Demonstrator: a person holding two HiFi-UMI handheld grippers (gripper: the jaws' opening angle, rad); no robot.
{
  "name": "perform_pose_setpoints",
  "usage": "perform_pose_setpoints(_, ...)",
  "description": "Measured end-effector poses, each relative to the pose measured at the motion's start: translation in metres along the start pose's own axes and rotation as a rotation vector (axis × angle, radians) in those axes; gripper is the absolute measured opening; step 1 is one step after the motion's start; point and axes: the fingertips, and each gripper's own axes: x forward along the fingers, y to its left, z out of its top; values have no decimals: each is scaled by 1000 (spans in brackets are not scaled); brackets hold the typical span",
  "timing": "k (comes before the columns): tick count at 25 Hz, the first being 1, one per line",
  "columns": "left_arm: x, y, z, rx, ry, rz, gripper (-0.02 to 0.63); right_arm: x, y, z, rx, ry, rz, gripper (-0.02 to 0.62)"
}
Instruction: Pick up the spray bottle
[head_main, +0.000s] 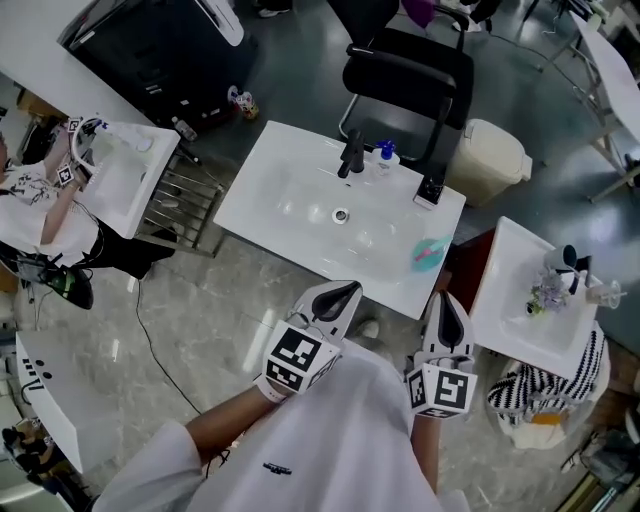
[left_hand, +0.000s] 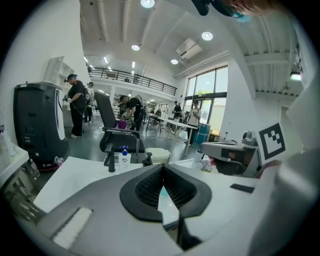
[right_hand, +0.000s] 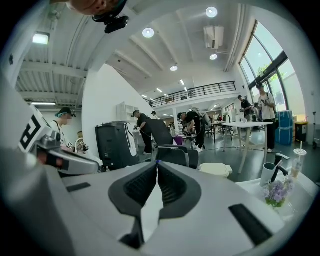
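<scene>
The spray bottle (head_main: 385, 157) is small and white with a blue top. It stands at the far rim of the white sink (head_main: 300, 165), just right of the black faucet (head_main: 350, 155). In the left gripper view the bottle (left_hand: 124, 157) shows beyond the jaws, to the left. My left gripper (head_main: 345, 290) hovers at the sink's near edge, jaw tips together, nothing between them. My right gripper (head_main: 446, 300) hangs off the sink's near right corner, also shut and empty. Both point toward the sink. The same shut tips appear in the left gripper (left_hand: 163, 165) and right gripper (right_hand: 157, 162) views.
A teal item (head_main: 428, 253) lies on the sink's right side, and a black object (head_main: 430, 190) at its far right corner. Behind stand a black chair (head_main: 410, 70) and a cream bin (head_main: 492, 155). Another sink (head_main: 510, 265) with flowers is on the right, and one more (head_main: 125, 190) is on the left.
</scene>
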Motion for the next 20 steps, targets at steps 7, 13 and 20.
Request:
perform_pose_setpoints(7, 15, 23, 17, 16, -23, -21, 5, 17, -5, 10, -1, -19, -44, 6)
perform_pose_setpoints(13, 27, 20, 18, 19, -12, -58, 5, 23, -5, 9, 7, -22, -61, 6)
perform_pose_setpoints(20, 46, 20, 19, 29, 5, -76, 5, 36, -19, 3, -10, 5, -50, 7)
